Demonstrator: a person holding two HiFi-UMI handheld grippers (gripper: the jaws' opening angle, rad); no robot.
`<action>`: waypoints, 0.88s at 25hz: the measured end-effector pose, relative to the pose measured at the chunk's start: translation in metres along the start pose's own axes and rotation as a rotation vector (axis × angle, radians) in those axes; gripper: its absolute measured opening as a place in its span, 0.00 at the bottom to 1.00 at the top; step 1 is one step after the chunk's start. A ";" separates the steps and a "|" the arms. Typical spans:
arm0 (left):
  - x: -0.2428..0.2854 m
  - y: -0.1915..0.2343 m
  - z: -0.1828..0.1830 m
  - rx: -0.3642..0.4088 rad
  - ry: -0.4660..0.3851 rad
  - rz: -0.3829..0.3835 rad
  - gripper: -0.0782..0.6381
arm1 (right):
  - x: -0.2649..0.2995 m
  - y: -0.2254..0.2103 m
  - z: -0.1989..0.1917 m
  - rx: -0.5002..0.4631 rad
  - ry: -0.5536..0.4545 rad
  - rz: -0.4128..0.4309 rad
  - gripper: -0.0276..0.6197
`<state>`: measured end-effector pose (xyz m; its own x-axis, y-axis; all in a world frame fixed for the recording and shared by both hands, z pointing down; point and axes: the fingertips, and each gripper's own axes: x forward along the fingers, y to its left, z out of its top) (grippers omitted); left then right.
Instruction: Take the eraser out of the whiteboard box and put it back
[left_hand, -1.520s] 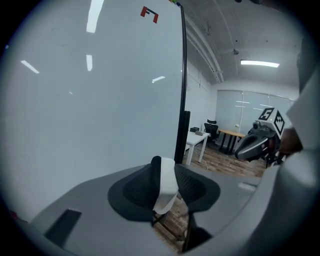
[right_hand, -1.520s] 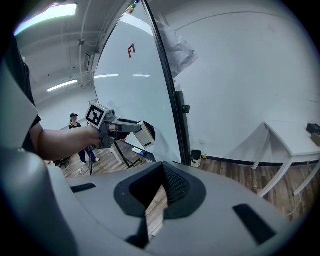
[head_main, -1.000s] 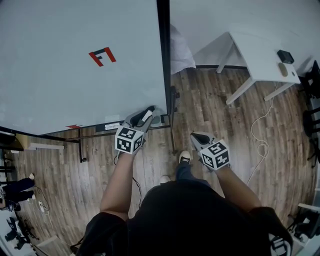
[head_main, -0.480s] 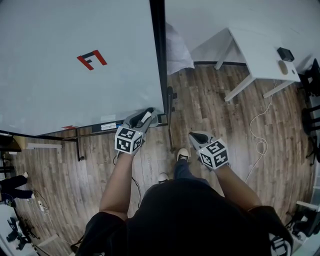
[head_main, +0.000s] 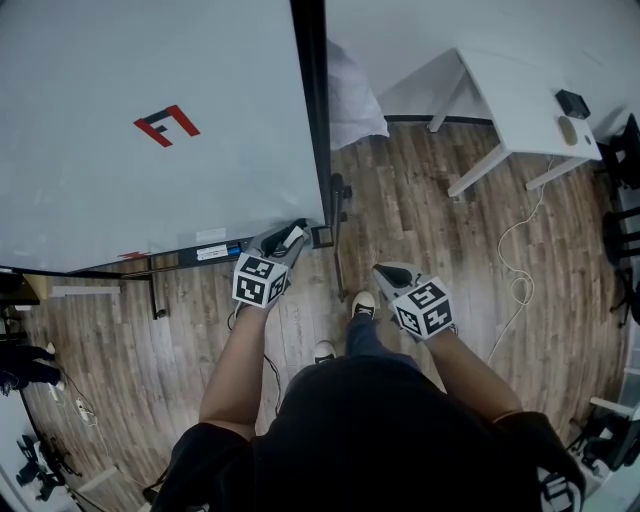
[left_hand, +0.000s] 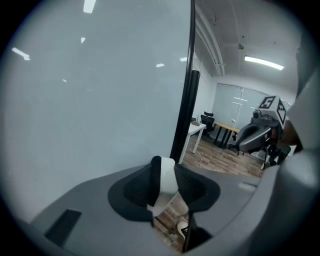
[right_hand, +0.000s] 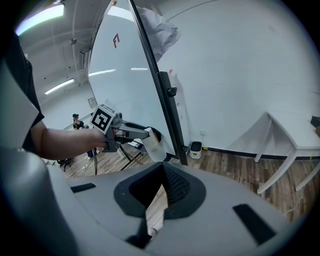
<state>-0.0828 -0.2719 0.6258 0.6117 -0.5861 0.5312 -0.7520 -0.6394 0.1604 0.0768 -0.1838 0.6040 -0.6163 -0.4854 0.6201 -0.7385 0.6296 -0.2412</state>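
Clamping eraser (left_hand: 166, 181) in left gripper (head_main: 290, 236) fingers just beside whiteboard (head_main: 150, 150) lower corner, holding right gripper (head_main: 386, 272) fingers closed and empty; take-out looking done, put-back into box (head_main: 322, 236) (probably the dark bit at that corner) pending.

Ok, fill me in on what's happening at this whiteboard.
A person stands at the whiteboard with a gripper in each hand. The left gripper has its jaws closed on the eraser and holds it by the board's lower right corner. The right gripper hangs to the side over the wooden floor, jaws together with nothing between them. So the eraser is in hand, not yet set down.
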 end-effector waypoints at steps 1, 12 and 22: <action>0.002 0.000 -0.002 -0.001 0.004 -0.001 0.32 | 0.001 -0.001 0.000 0.001 0.002 0.000 0.03; 0.020 0.003 -0.020 0.017 0.052 0.005 0.32 | 0.007 -0.008 -0.005 0.012 0.016 0.001 0.03; 0.026 0.004 -0.029 0.020 0.078 0.009 0.32 | 0.006 -0.006 -0.010 0.019 0.021 -0.004 0.03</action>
<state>-0.0772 -0.2753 0.6639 0.5835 -0.5521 0.5956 -0.7519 -0.6444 0.1392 0.0803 -0.1849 0.6168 -0.6081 -0.4747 0.6363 -0.7459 0.6160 -0.2532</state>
